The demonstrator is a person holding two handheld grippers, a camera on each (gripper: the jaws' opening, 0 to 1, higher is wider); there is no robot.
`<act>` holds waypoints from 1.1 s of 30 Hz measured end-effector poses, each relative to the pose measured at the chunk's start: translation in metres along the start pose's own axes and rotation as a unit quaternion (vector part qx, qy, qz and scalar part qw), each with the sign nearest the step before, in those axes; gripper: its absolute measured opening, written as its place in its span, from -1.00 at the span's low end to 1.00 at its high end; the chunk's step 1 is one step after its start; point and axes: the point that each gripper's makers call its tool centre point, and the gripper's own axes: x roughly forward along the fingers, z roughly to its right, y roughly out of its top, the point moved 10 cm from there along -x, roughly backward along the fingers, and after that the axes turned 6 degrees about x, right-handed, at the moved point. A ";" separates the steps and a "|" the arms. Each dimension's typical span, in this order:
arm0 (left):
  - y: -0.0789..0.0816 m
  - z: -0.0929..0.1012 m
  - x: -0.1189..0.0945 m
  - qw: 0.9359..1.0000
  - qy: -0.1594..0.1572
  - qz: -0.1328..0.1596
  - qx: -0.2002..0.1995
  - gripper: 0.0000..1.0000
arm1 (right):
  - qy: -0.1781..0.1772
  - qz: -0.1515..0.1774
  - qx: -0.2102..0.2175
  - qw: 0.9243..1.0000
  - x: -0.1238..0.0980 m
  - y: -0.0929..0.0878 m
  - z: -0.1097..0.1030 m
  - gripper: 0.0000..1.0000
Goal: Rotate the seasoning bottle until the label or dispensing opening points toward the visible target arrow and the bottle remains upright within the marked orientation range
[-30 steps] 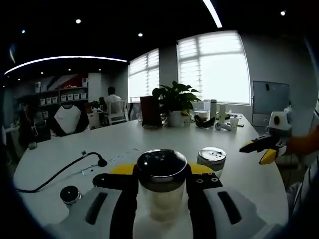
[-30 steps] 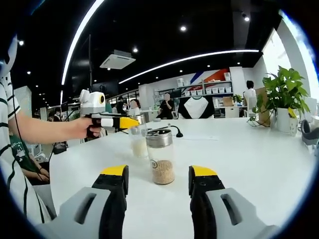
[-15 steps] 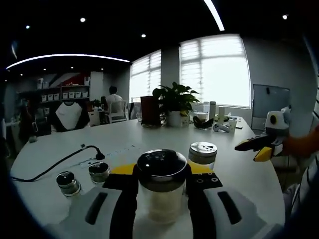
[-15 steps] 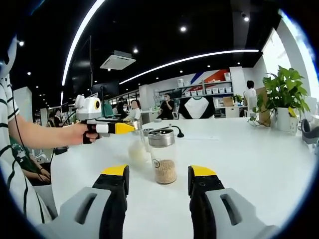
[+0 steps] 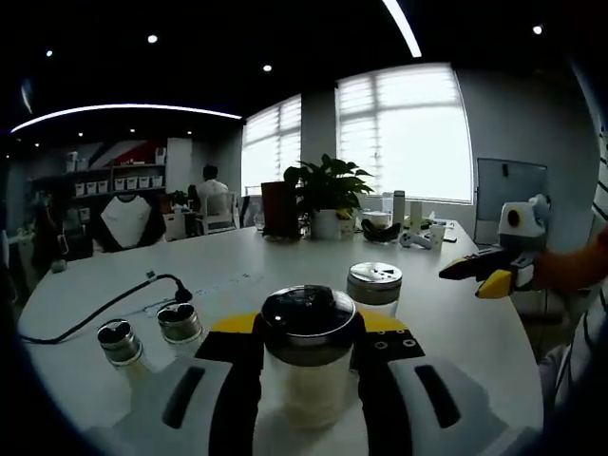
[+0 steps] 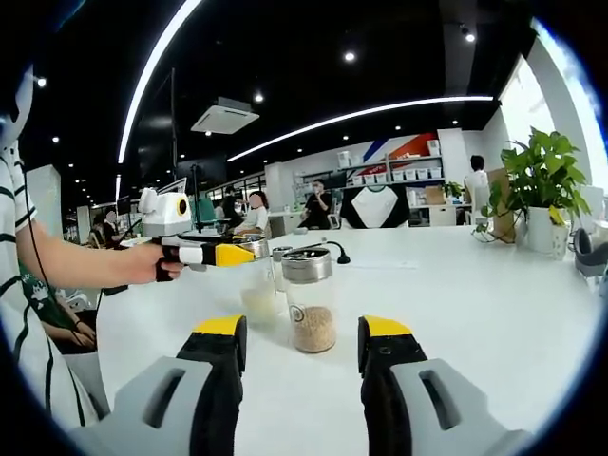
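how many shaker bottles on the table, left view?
4: one held in the left claw, one just behind it, two small ones by the cable. Others may be hidden.

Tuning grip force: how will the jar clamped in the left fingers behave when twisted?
The jar looks like clear glass with a metal lid: probably rigid and slippery. Partly filled, so likely moderately heavy. Tallish, it may tip if released tilted.

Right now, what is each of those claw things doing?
Left gripper: closed on the seasoning bottle.
Right gripper: open, holding nothing; a grain jar stands ahead.
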 end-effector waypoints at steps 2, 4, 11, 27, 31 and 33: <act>-0.001 0.001 0.001 1.000 -0.001 0.000 0.001 -0.22 | 0.001 -0.001 0.000 1.000 0.000 0.000 0.000 -0.08; -0.003 0.002 0.001 1.000 -0.003 -0.001 0.000 -0.22 | 0.000 -0.001 -0.001 1.000 0.000 0.000 0.000 -0.08; -0.011 0.005 0.001 1.000 -0.008 -0.003 0.008 -0.22 | -0.001 -0.002 -0.004 1.000 0.000 -0.001 0.000 -0.09; -0.013 0.006 0.002 1.000 -0.013 0.007 0.007 -0.21 | -0.004 -0.007 0.003 1.000 -0.001 -0.006 0.002 -0.10; -0.014 0.008 0.001 1.000 -0.015 0.016 0.011 -0.21 | -0.004 -0.007 0.005 1.000 -0.001 -0.007 0.002 -0.10; -0.014 0.009 0.000 0.999 -0.010 0.029 0.016 -0.21 | -0.005 -0.007 0.008 1.000 -0.001 -0.007 0.002 -0.10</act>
